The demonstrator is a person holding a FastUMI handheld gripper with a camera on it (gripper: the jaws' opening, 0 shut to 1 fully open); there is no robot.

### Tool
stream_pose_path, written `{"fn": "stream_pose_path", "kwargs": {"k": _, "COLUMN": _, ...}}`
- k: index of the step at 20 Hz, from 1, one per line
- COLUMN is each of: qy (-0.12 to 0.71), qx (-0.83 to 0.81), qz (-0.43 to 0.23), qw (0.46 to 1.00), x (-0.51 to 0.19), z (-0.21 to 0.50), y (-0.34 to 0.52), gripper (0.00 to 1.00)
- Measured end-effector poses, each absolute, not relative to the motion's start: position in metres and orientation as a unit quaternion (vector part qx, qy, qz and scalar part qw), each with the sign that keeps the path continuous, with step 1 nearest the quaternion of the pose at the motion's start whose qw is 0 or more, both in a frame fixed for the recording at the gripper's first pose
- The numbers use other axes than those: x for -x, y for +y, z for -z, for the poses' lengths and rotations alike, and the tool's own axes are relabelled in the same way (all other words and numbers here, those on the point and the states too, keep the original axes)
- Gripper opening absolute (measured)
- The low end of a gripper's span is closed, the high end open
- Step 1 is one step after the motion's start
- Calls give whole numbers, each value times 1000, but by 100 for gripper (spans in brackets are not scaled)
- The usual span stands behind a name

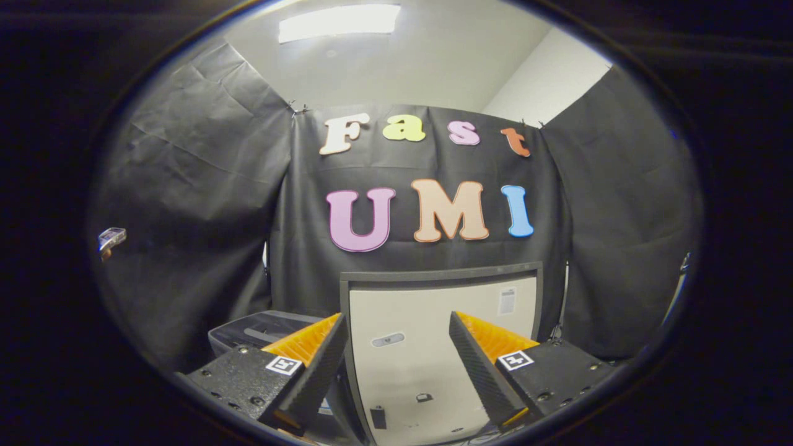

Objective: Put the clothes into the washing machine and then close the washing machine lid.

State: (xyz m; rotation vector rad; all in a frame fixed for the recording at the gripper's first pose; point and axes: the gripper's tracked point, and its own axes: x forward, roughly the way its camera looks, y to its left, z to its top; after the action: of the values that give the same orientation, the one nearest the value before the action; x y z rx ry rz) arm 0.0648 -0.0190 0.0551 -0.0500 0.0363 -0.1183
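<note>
Here's my claw [398, 319], spread wide. There's a broad gap between the two fingers [316, 365] with nothing in it and nothing pressing on either pad, so I'm carrying nothing.

Straight ahead through that gap is a pale panel in a dark frame, and I take it for the washing machine's lid [427, 365] (raised and facing me, I think, though it could be another face of the machine). It looks upright, its top edge running level from side to side across my line of approach. It sits dead centre, beyond the fingertips and not touching them, with a small oval mark and a label on its face.

Off to my left, tucked behind the left finger, is the rim of a dark basket [260, 328]. It lies nearer that finger than the right one. I can't see what's inside it from here, and the tub of the machine is hidden below my fingers too.

So I can't tell where the clothes are. This fits clothes lying in the basket, waiting to be lifted over. It fits just as well a load already dropped in, with only the lid left to bring down. Either way the lid is dead ahead and the basket is left of it. Behind it all hangs the black cloth [186, 186].
</note>
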Motion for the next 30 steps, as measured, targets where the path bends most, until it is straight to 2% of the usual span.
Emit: {"fn": "stream_pose_path", "kwargs": {"k": 30, "qy": 27, "qx": 41, "qz": 56, "qw": 997, "x": -66, "z": -61, "y": -8, "gripper": 98}}
